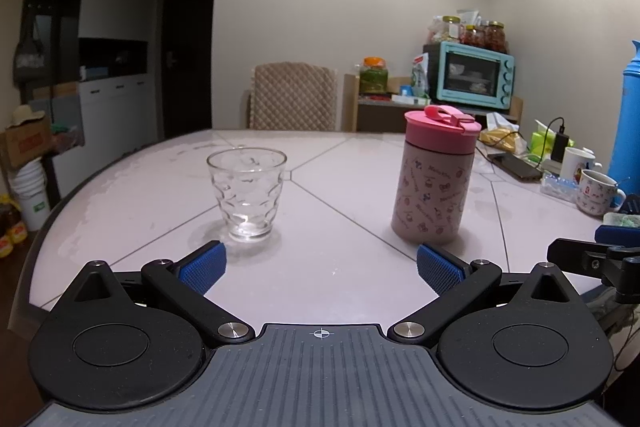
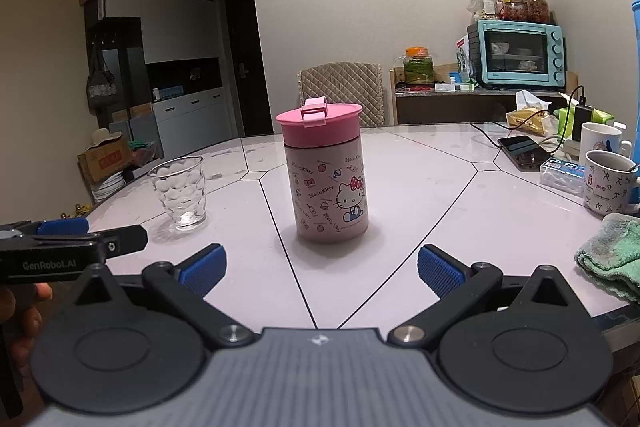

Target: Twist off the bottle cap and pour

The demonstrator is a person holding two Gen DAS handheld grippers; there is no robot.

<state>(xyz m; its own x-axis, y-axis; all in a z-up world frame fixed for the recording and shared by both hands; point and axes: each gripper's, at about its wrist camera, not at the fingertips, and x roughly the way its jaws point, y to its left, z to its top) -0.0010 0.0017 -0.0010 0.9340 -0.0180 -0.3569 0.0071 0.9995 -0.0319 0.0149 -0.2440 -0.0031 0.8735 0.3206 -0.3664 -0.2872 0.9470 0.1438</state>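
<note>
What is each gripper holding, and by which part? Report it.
Nothing is held. The left gripper and right gripper are both open and empty, short of the pink-capped bottle and the glass.

Glossy table [image 2: 420, 195], dimpled clear glass [image 2: 180, 191] (matt pink lid [image 2: 318, 125]).

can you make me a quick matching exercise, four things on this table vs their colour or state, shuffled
Column one:
1. bottle cap
2. glass
3. cloth
4. left gripper

Column two:
A. green, crumpled at the table's right edge
B. clear, upright, nearly empty
C. fingers spread open, holding nothing
D. pink, sitting on the bottle

Pairs: 1-D, 2-B, 3-A, 4-C
</note>
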